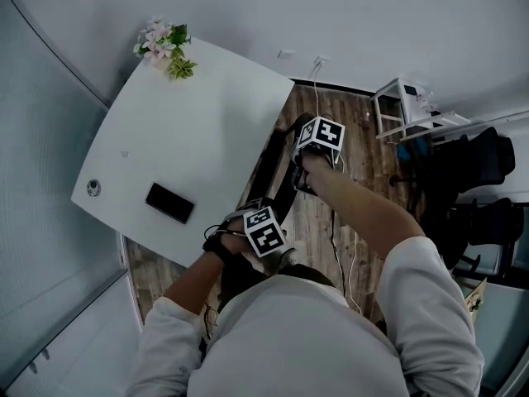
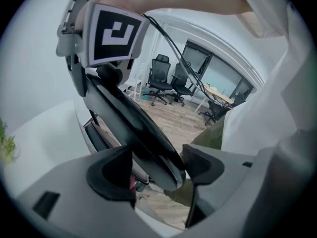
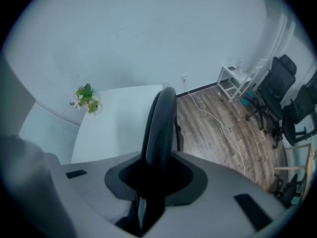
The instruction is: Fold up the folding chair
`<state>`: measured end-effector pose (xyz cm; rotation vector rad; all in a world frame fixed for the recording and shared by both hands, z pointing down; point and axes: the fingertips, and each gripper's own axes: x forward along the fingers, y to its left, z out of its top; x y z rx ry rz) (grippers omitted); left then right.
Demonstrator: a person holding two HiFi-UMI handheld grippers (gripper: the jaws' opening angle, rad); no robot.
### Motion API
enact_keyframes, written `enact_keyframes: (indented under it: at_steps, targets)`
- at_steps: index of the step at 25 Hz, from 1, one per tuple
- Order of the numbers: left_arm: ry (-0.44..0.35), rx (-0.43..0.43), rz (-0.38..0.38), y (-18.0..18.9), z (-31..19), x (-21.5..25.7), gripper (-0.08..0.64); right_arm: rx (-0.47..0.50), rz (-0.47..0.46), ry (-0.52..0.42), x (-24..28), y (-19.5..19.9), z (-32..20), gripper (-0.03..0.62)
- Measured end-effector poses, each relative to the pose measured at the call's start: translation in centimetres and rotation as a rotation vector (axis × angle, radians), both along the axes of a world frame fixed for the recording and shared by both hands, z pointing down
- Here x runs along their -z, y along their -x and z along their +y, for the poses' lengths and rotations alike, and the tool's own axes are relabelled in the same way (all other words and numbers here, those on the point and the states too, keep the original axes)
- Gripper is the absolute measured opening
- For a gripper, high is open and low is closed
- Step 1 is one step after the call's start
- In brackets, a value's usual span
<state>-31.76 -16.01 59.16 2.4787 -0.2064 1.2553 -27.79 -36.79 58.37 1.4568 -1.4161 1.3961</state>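
The black folding chair (image 1: 279, 180) stands folded flat on the wooden floor, against the white table's right edge. In the left gripper view its dark panel (image 2: 133, 128) runs slantwise between the jaws of my left gripper (image 2: 157, 170), and both pads sit against it. In the head view this gripper (image 1: 263, 226) holds the chair's near end. My right gripper (image 3: 156, 182) is closed round the narrow upper edge of the chair (image 3: 161, 128), which fills the gap between the pads. It (image 1: 307, 165) holds the far end in the head view.
The white table (image 1: 190, 114) carries a flower pot (image 1: 165, 46), a black phone (image 1: 169, 203) and a small round fitting (image 1: 93, 188). Black office chairs (image 1: 479, 164) and a white stand (image 1: 401, 106) are at the right. A white cable (image 1: 351, 259) lies on the floor.
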Motion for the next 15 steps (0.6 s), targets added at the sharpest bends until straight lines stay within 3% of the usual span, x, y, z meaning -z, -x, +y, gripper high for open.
enact_keyframes:
  at_steps: [5,10,15]
  targets:
    - [0.015,0.010,0.001,3.1,-0.9,-0.5,0.324,0.026,-0.015,-0.017,-0.3,3.4,-0.9,0.115]
    - [0.065,0.071,0.035,6.5,-2.3,-1.2,0.315,0.063,-0.089,-0.033,-0.6,7.1,-2.0,0.157]
    - [0.080,0.112,0.046,8.6,-2.9,-0.9,0.310,0.181,-0.175,-0.068,-0.2,9.3,-2.2,0.210]
